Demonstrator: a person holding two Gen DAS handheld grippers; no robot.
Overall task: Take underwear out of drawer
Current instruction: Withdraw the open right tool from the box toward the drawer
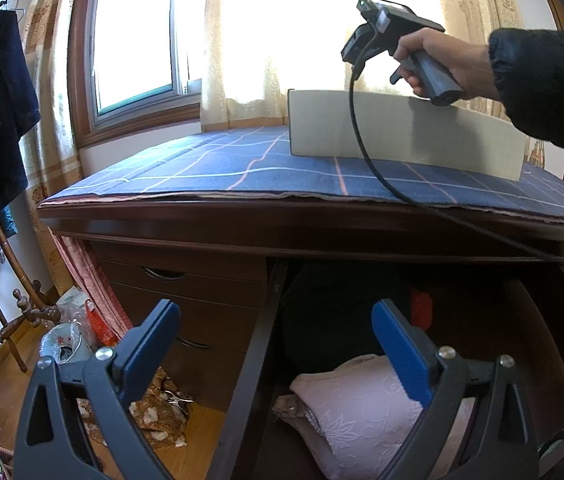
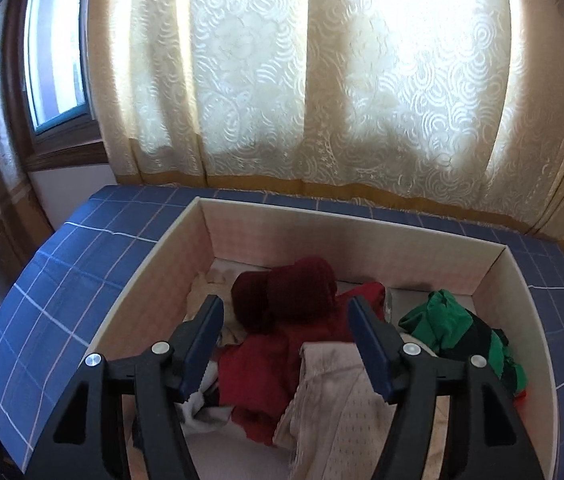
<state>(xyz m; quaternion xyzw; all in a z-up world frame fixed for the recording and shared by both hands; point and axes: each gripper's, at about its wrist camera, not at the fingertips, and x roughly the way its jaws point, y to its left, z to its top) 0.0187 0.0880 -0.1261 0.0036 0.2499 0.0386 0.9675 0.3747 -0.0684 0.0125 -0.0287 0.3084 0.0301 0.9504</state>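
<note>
right gripper (image 2: 286,320) open (nothing held) | over box (image 2: 522,300) | dark-red garment (image 2: 290,292) below

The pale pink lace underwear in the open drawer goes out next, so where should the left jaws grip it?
Grip the raised, bunched top fold of the pale pink lace underwear, coming down from above and in front with open jaws; the desk top overhangs behind it.

The box (image 2: 522,280) is standing open-topped, its walls hemming in piled clothes (image 2: 273,368). Lower in the left view, the desktop (image 1: 241,220) is overhanging the open drawer (image 1: 542,340).
</note>
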